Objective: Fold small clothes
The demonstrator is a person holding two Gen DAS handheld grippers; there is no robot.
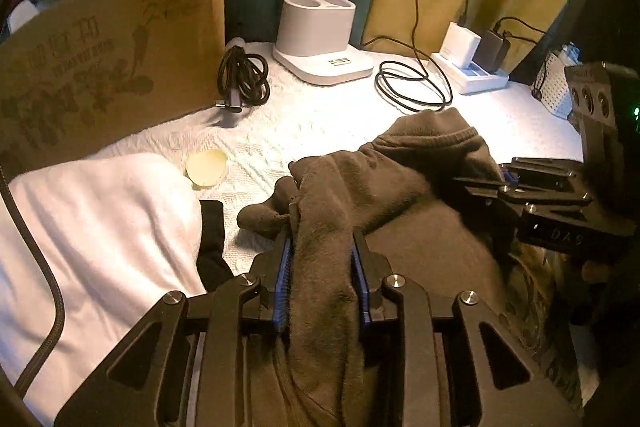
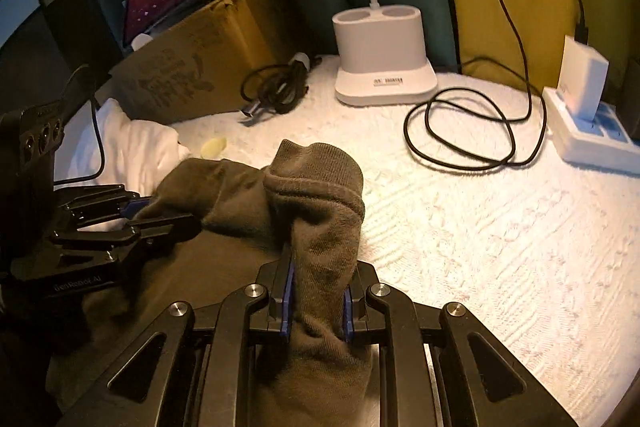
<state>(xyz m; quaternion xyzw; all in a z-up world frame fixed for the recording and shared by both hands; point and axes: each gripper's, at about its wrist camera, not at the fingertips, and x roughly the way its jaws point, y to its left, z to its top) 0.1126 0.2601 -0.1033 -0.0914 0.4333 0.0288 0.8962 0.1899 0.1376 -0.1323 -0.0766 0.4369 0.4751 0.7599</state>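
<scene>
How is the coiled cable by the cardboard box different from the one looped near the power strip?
The cable by the box is bundled into a tight, thick coil; the cable near the strip lies in wide, loose loops. The bundled one shows a free metal plug end, while the loose one runs up to a white charger on the strip. Both are black and lie on the white cloth.

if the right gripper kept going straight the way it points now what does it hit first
Most likely the white textured cover just past the ribbed cuff of the grey-brown garment bunched between the right gripper pads. Further along that line stands the white lamp base, though depth is hard to judge.
</scene>
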